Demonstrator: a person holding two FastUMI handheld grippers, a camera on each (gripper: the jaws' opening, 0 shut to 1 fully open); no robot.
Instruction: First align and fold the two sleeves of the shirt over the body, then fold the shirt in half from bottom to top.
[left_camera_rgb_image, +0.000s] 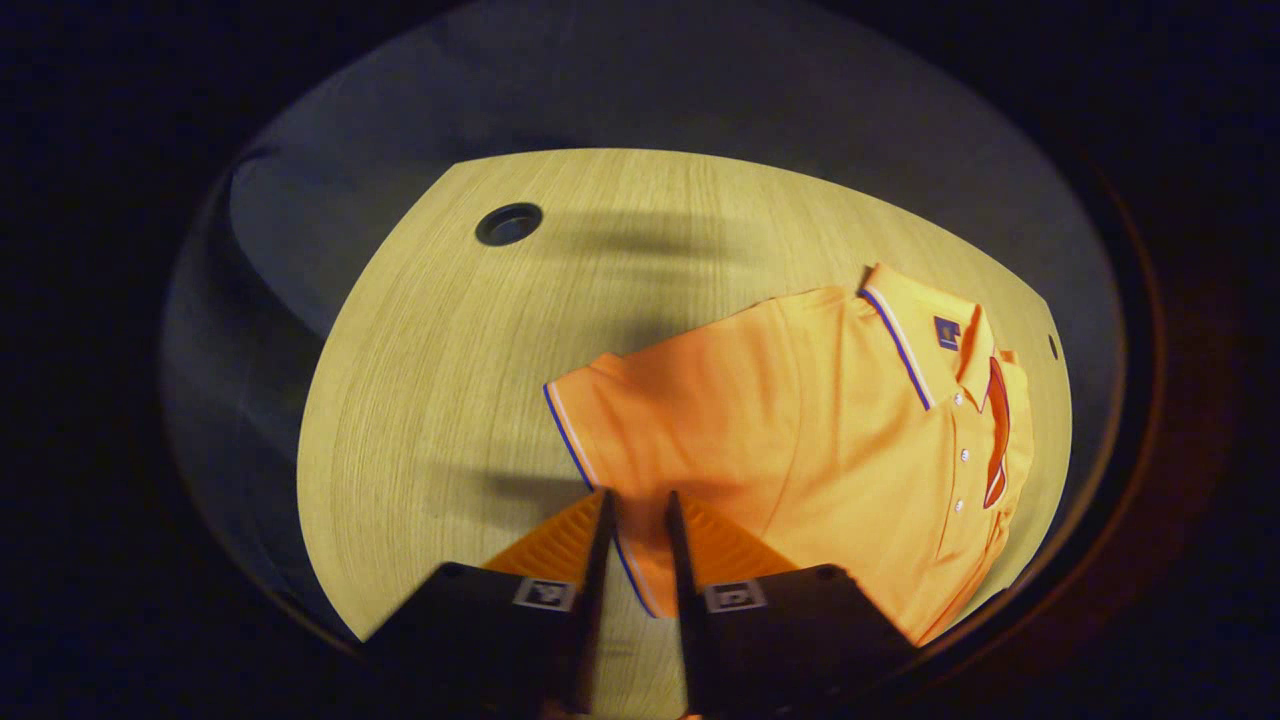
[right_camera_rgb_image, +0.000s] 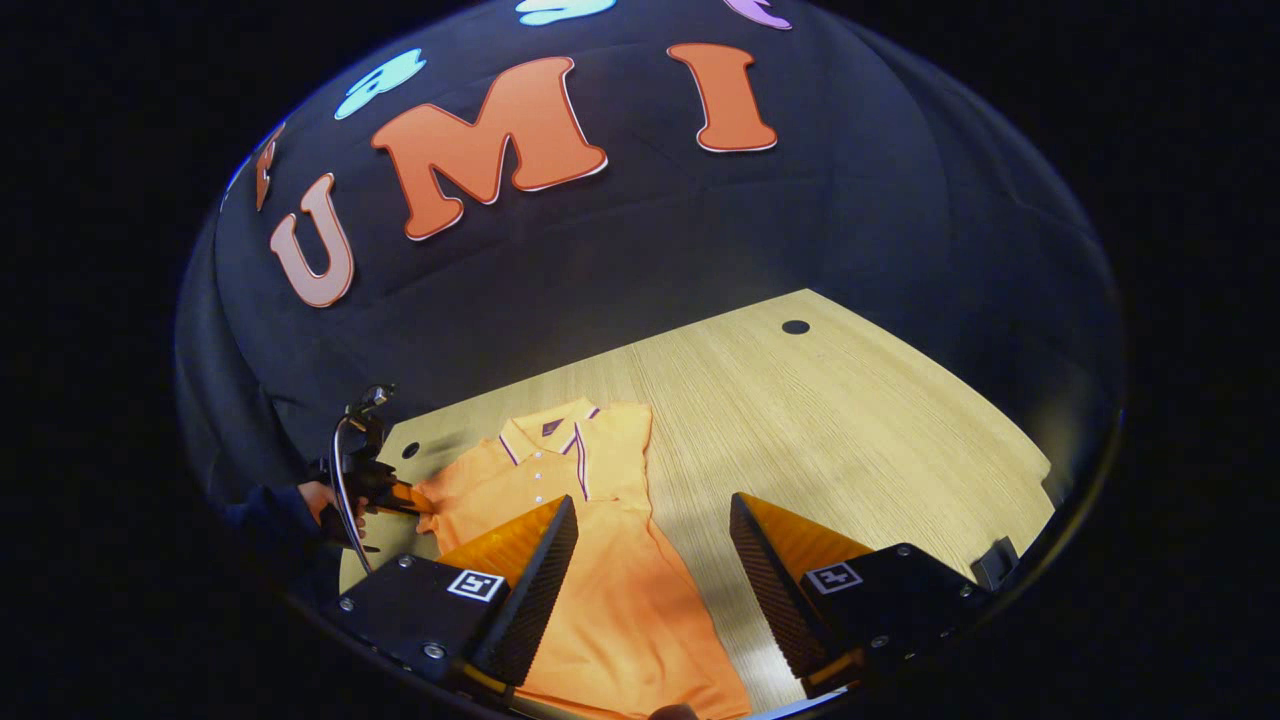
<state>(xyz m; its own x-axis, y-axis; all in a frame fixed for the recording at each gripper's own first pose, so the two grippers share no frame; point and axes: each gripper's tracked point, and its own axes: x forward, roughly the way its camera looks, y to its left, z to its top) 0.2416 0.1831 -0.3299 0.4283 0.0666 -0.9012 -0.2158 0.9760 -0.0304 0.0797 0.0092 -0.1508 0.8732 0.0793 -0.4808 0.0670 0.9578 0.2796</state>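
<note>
1. Folding the sleeves was the step in hand: the shirt (left_camera_rgb_image: 800, 430) lay flat on the table (left_camera_rgb_image: 440, 350).
2. Left gripper (left_camera_rgb_image: 637, 525) pinched the sleeve (left_camera_rgb_image: 590, 440) hem.
3. Right gripper (right_camera_rgb_image: 650, 560) hovered apart above the body.
4. Next: carry that sleeve across the body.

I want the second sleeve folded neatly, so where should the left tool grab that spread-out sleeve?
Probably the striped cuff hem of the orange polo shirt, coming in from the outer side along the wooden table. The sleeve lies flat, its cuff edge free and facing the left tool.
</note>
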